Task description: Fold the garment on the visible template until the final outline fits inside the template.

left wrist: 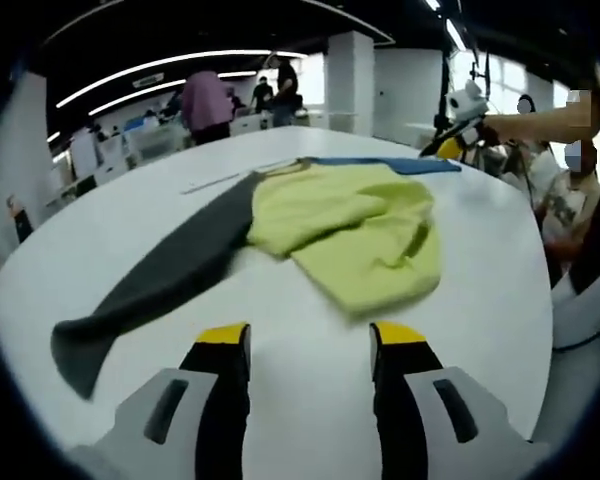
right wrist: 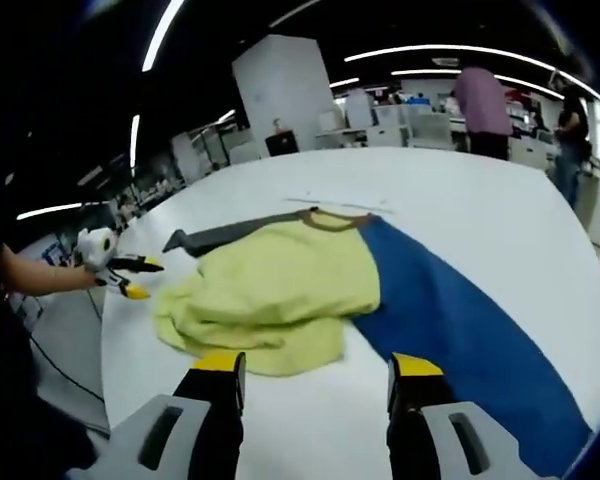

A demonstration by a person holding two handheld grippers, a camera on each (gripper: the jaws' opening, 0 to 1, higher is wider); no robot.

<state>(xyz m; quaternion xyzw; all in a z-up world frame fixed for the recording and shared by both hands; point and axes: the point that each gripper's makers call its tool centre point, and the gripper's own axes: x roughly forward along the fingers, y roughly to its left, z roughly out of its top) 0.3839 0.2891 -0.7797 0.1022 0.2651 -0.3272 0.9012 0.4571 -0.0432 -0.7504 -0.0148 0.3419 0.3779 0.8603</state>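
Note:
A garment lies crumpled on the white table (left wrist: pixel 310 300), its yellow-green body (left wrist: pixel 355 230) folded over itself. A dark grey sleeve (left wrist: pixel 165 275) stretches toward the near left, and a blue sleeve (left wrist: pixel 390 165) lies along the far side. My left gripper (left wrist: pixel 310 340) is open just short of the yellow hem, holding nothing. In the right gripper view the yellow body (right wrist: pixel 275 290) sits centre, with the blue sleeve (right wrist: pixel 460 320) running to the lower right. My right gripper (right wrist: pixel 315 368) is open near the yellow edge. The left gripper (right wrist: pixel 132 277) hangs at the left table edge.
Thin pale template lines (left wrist: pixel 225 182) mark the table beyond the garment, also seen as lines (right wrist: pixel 330 203) past the collar. The right gripper (left wrist: pixel 450 145) is held by a hand at the far right. People (left wrist: pixel 208 100) and desks stand behind the table.

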